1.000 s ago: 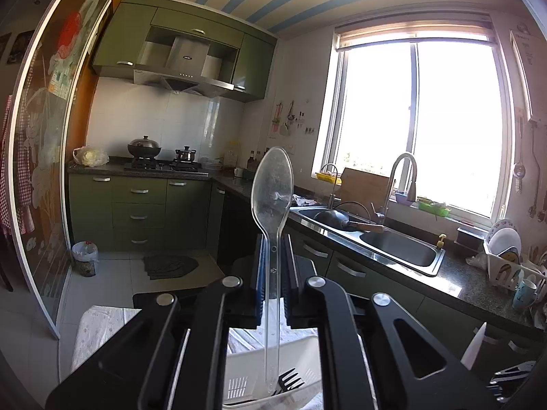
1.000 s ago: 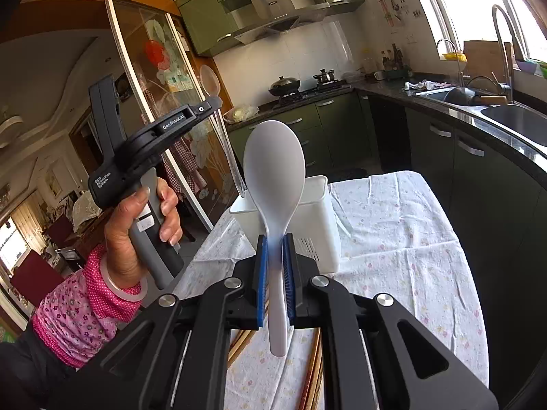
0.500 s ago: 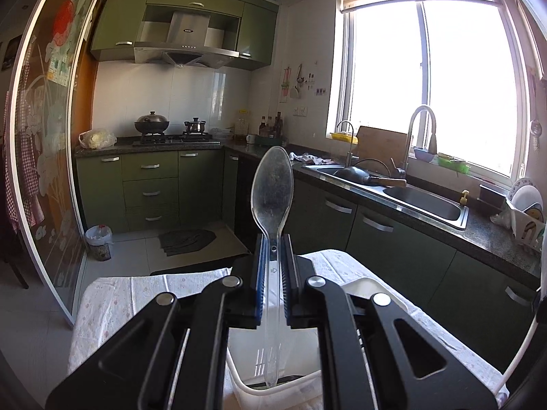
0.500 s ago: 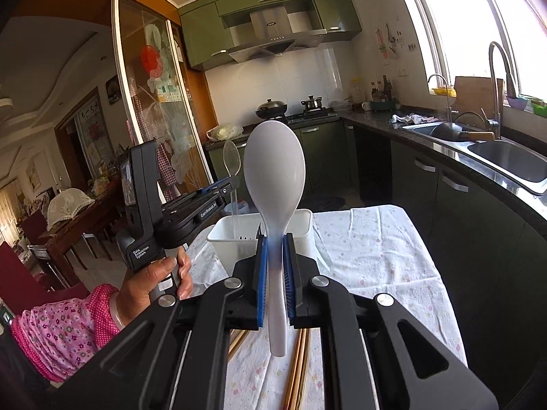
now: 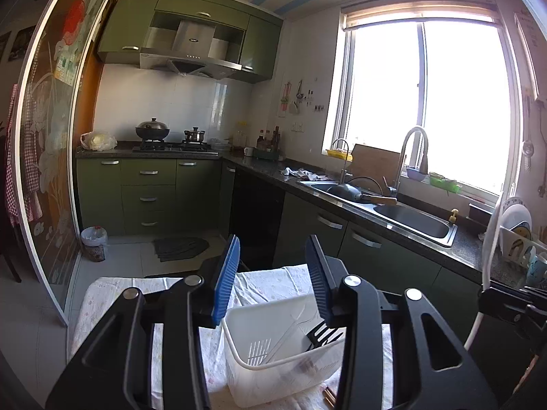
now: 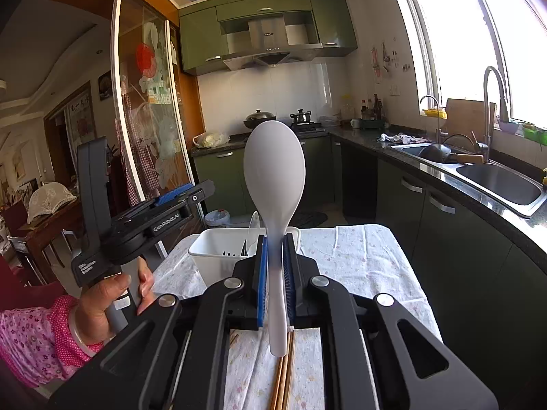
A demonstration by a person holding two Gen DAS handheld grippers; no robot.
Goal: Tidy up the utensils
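Your left gripper is hovering over white plastic basket, fingers spread, empty; clear spoon and black fork are sitting inside. Your right gripper is clamping white rice paddle, basket at its 12 o'clock. Wooden chopsticks are waiting on cloth-covered surface at 6 o'clock.

"GenRobot.AI" on the left gripper (white lettering)

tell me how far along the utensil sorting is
Done: a clear spoon and a black fork already sit in the white bin, and the left tool hangs open and empty above it. In hand: the right tool is shut on the white rice spoon, upright and not yet in the bin. Left: the wooden chopsticks lying on the tablecloth.
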